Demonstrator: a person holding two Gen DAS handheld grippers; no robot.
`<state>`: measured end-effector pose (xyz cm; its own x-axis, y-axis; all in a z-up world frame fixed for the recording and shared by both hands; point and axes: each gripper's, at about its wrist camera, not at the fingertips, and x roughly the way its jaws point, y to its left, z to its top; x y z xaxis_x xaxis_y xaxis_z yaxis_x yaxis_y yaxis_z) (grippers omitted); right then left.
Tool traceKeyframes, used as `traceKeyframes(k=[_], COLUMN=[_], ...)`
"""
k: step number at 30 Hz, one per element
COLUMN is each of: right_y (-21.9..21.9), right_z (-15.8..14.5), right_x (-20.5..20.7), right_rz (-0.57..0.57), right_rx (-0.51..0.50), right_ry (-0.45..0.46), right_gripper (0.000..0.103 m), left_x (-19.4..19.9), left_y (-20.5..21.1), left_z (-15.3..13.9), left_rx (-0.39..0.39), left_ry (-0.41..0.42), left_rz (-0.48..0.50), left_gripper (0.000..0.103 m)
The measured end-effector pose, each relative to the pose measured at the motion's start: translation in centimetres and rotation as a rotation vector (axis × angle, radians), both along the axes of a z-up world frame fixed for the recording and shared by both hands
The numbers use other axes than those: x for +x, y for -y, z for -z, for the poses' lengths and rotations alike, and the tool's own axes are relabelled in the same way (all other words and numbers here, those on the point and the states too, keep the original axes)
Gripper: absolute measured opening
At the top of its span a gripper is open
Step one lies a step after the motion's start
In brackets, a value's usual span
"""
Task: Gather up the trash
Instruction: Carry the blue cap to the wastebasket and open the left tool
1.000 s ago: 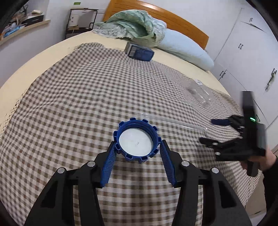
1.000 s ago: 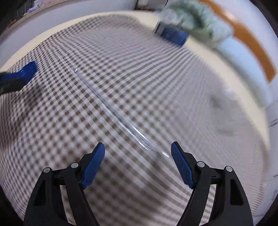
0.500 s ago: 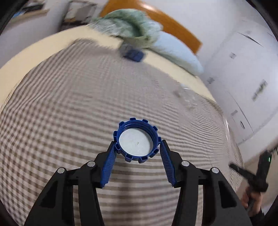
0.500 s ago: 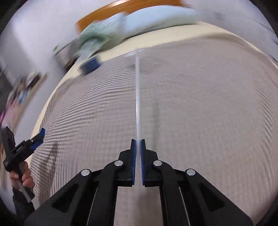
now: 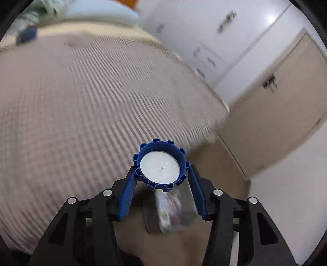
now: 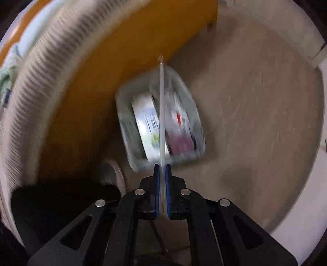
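The right claw (image 6: pixel 162 165) is pressed together on a thin clear straw (image 6: pixel 161 106), above a blurred bin (image 6: pixel 161 120) — its contents unreadable. The left claw (image 5: pixel 161 174) pinches a blue cap (image 5: pixel 160 166) at the bed's (image 5: pixel 81 102) edge — the bin (image 5: pixel 169 210) half-hidden beneath.

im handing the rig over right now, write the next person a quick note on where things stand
Left gripper: shut on the blue cap, held past the bed edge, above the bin.
Right gripper: shut on the clear straw, pointing down over the bin, which sits on the floor by the bed and already holds packaging.
Done: cap and straw picked up and carried to the bin.
Left: drop both in. Both views are blurred, so check the bed for more trash; something dark blue lies near the pillow.
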<state>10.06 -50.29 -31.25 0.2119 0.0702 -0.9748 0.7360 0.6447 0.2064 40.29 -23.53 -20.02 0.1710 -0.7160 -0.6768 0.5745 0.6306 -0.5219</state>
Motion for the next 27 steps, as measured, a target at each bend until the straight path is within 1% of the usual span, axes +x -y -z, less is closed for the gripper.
traceKeyframes(k=[2,3,4,6,7,8,11,12,13,14,15,16,20,22,24,27], right_y=[-0.4,-0.7,-0.7,0.0,1.1,1.8,2.9,3.1,3.2,3.4,3.5,3.5,4.9,6.2,7.5,9.3], right_z=[2.5,4.0,5.0,7.8,8.6,9.9,13.5,14.9,15.6,16.2,16.1,15.7,13.1,11.5,10.2,8.5], right_x=[0.8,1.8,2.7,5.0,5.1,6.2,9.2,10.1,10.6,10.6,10.3,9.9,6.7,4.3,2.0,-1.1], right_rz=[-0.055,-0.090,-0.111,-0.148,-0.147,-0.144,-0.173,-0.189,-0.198,-0.196,-0.188,-0.186,-0.126,-0.068,-0.016,0.042], right_rx=[0.028,0.043,0.050,0.060,0.070,0.081,0.073,0.090,0.102,0.108,0.119,0.131,0.057,0.039,0.023,-0.013], right_ry=[-0.017,-0.032,-0.038,-0.048,-0.050,-0.051,-0.096,-0.125,-0.146,-0.159,-0.132,-0.105,-0.049,-0.013,0.005,0.016], right_gripper=[0.005,0.005,0.005,0.006,0.006,0.006,0.006,0.019,0.043,0.051,0.054,0.054,0.056,0.060,0.060,0.060], left_x=[-2.5,-3.4,-4.1,-4.7,-4.9,-4.9,-6.0,-6.1,-6.6,-6.7,-7.0,-6.4,-6.0,-6.3,-6.6,-6.9], left_y=[1.7,2.3,2.7,3.2,3.4,3.5,4.2,4.5,5.1,5.5,6.2,6.9,10.5,13.6,16.5,21.6], left_z=[1.2,1.4,1.9,2.8,3.3,3.6,4.4,4.6,4.8,5.0,5.4,5.9,8.2,9.7,11.6,14.4], left_rx=[0.058,0.079,0.104,0.147,0.171,0.190,0.243,0.253,0.263,0.274,0.289,0.297,0.331,0.347,0.360,0.412], left_ry=[-0.015,-0.012,-0.012,-0.021,-0.030,-0.033,-0.032,-0.037,-0.039,-0.038,-0.036,-0.036,-0.073,-0.090,-0.118,-0.147], left_rz=[0.056,0.066,0.080,0.086,0.088,0.089,0.084,0.084,0.087,0.090,0.102,0.114,0.180,0.238,0.295,0.369], left_gripper=[0.049,0.049,0.049,0.049,0.049,0.049,0.049,0.049,0.049,0.049,0.049,0.049,0.049,0.049,0.049,0.049])
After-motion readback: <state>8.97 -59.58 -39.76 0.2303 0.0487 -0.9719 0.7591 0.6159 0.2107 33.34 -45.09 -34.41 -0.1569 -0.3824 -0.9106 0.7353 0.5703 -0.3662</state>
